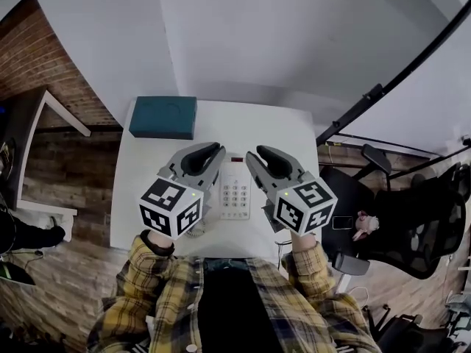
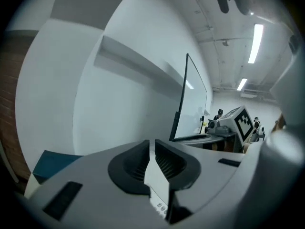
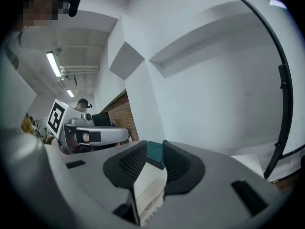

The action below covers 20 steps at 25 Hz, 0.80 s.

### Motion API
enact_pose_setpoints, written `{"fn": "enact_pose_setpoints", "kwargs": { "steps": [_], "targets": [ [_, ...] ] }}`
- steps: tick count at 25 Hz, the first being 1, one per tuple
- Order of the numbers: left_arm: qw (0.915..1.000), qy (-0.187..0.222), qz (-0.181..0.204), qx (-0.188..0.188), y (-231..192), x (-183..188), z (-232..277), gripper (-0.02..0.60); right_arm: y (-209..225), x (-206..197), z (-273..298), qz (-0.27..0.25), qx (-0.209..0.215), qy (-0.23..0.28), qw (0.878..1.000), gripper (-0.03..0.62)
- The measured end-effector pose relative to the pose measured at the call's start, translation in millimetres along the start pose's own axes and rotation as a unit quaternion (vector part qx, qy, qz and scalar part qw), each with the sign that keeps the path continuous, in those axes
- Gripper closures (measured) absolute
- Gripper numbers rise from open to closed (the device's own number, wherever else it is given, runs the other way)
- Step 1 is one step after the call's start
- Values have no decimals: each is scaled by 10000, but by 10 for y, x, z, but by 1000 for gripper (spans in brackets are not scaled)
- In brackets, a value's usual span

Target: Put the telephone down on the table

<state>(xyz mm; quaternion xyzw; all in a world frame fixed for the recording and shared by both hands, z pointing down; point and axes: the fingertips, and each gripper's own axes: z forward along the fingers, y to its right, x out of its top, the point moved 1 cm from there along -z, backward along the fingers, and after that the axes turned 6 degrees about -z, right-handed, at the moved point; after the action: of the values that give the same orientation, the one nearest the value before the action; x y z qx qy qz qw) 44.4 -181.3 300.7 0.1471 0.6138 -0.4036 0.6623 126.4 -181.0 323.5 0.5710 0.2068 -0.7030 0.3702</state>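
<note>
left gripper point(image 2: 152, 144): jaws all but together, only a sliver of light between the pads, nothing clamped; through the sliver and below it a strip of the white telephone point(image 2: 162, 205) with a few keys shows.
right gripper point(image 3: 153, 146): jaws apart by a narrow gap, pads pressing on nothing; the teal box point(image 3: 154, 155) shows through the gap at the far end, the telephone's pale body just below the jaws.

head view: both grippers held low over the white table point(image 1: 283, 127), tips pointing away from the person, left one at the telephone's left edge, right one at its right edge; can't tell whether either touches it.
telephone lies flat on the table between the two grippers, keypad up, near the table's front edge; teal box sits at the far left corner of the table, well apart from the telephone.
plaid sleeves point(image 1: 158, 271) behind both marker cubes; black office chair point(image 1: 412, 226) off the table's right side; brick wall point(image 1: 44, 72) on the left.
</note>
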Motion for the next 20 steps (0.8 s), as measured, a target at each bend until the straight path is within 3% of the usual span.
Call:
{"fn": "enact_pose_setpoints", "kwargs": {
  "steps": [7, 20],
  "targets": [
    [9964, 440, 722, -68, 244, 183, -80, 551, -196, 332, -214, -545, 25, 675, 9962, 541],
    [9961, 514, 613, -373, 484, 110, -155, 565, -276, 233, -372, -441, 162, 811, 9956, 569]
  ]
}}
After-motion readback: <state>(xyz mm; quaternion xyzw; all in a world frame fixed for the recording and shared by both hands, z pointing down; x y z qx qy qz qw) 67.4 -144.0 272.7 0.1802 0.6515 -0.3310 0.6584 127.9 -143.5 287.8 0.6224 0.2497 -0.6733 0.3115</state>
